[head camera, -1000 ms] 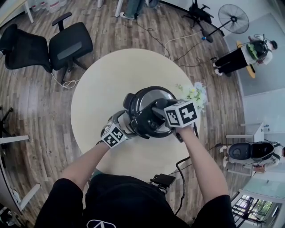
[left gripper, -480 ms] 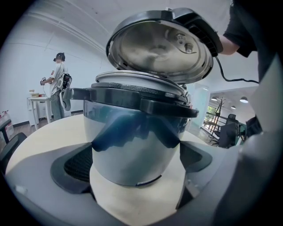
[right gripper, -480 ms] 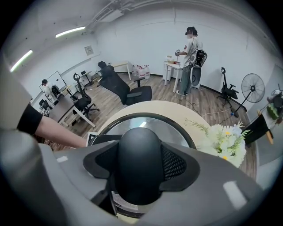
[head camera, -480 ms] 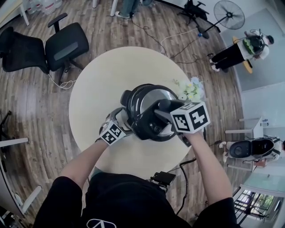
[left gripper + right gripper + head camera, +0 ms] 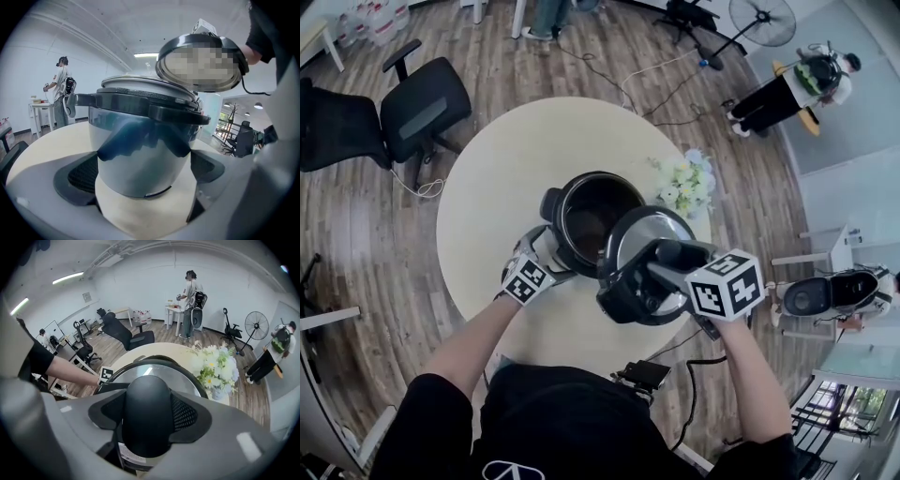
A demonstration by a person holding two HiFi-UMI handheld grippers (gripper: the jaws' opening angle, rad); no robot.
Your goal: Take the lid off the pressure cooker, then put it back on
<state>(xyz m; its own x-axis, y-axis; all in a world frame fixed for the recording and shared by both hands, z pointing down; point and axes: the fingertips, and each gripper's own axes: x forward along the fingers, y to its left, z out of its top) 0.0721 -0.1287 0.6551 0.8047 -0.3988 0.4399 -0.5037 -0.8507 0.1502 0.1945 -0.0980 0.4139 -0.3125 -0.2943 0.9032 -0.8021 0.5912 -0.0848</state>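
Note:
The steel pressure cooker (image 5: 565,211) stands uncovered in the middle of the round table (image 5: 497,187), its dark inside showing. Its lid (image 5: 642,234) hangs tilted to the cooker's right, clear of the rim. My right gripper (image 5: 661,261) is shut on the lid's black handle (image 5: 147,418), which fills the gap between the pads. My left gripper (image 5: 548,255) stands open low at the cooker's near left side, below a black side handle. In the left gripper view the cooker wall (image 5: 140,154) sits right at the tips, and the raised lid (image 5: 164,56) shows above it.
A bunch of white flowers (image 5: 684,183) stands on the table just right of the cooker, close behind the lid. Office chairs (image 5: 427,103) are off the table's far left. A person (image 5: 787,94) stands far right. A black box (image 5: 642,378) and cables lie on the floor by me.
The lid has come up off the cooker and moved right and toward me in my right gripper, leaving the pot uncovered. My left gripper has kept its place.

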